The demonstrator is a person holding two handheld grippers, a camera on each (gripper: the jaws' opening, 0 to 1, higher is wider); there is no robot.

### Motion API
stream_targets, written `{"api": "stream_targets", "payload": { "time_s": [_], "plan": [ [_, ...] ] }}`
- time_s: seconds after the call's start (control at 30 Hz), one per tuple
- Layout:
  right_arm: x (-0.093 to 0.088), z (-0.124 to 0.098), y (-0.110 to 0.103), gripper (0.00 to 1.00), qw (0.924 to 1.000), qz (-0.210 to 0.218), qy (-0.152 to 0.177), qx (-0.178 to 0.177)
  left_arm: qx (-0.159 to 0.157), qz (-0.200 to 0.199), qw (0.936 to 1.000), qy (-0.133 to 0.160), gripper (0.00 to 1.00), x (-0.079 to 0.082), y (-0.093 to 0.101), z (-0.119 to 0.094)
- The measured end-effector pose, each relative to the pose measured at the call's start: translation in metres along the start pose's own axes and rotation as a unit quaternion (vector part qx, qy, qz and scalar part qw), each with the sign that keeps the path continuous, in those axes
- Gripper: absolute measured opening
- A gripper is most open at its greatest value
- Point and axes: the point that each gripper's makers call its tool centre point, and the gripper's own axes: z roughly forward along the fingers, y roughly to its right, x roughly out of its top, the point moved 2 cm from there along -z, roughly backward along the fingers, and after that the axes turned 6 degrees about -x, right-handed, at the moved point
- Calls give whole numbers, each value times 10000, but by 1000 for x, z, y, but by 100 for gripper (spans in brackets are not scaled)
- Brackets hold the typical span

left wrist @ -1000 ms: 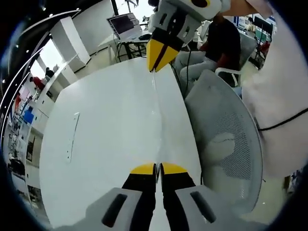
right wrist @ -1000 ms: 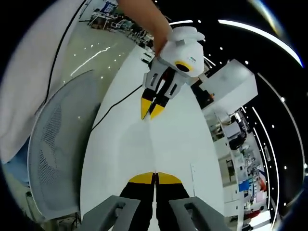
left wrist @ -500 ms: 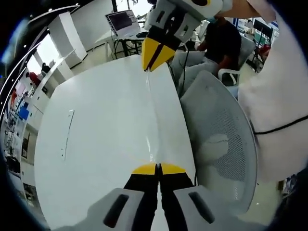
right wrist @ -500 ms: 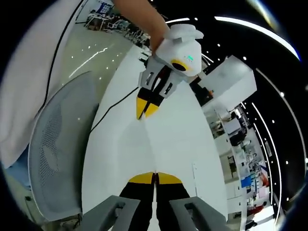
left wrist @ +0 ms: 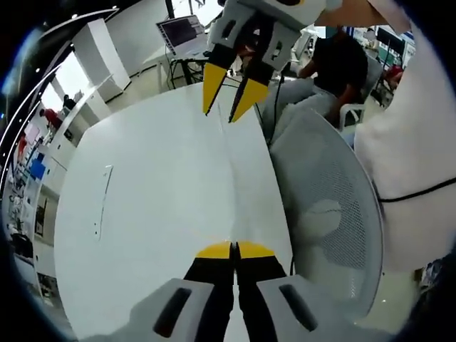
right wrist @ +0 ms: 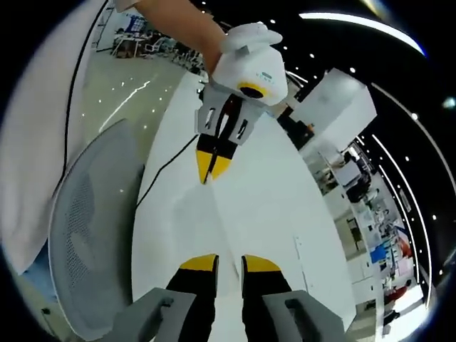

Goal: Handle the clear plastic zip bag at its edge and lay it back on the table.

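Over the white table (left wrist: 157,185), the left gripper (left wrist: 234,251) is pinching the clear plastic zip bag (left wrist: 233,171) edge while the right gripper (left wrist: 228,96), ahead of it, is hanging with jaws parted, holding nothing. Laying down looks underway; next, the left gripper should probably lower and let go.

Chair: a grey mesh-backed office chair (left wrist: 335,214) stood just beside the table's edge.
Laptop: an open laptop (left wrist: 182,34) sat on a far desk.
Seated person: someone in a dark top (left wrist: 333,60) sat beyond the table.
Cabinet: a white cabinet (right wrist: 335,107) stood near the table.
Cable: a black cable (right wrist: 167,167) ran over the table edge.
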Motion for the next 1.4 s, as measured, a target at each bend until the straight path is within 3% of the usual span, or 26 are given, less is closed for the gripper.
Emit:
{"api": "stream_targets", "payload": {
  "time_s": [0.17,0.53,0.83,1.4],
  "plan": [
    [15,5,-1,19,9999,22,101,69,44,26,10000,-26,0,1,-2,-1],
    [47,23,-5,17,9990,101,352,241,48,118,9998,-129,0,17,0,-6],
    [70,34,-7,14,9977,163,542,380,62,55,9993,-364,0,10,0,-17],
    [91,51,-9,7,9958,62,615,669,132,82,9989,-441,0,9,-1,-31]
  ]
}}
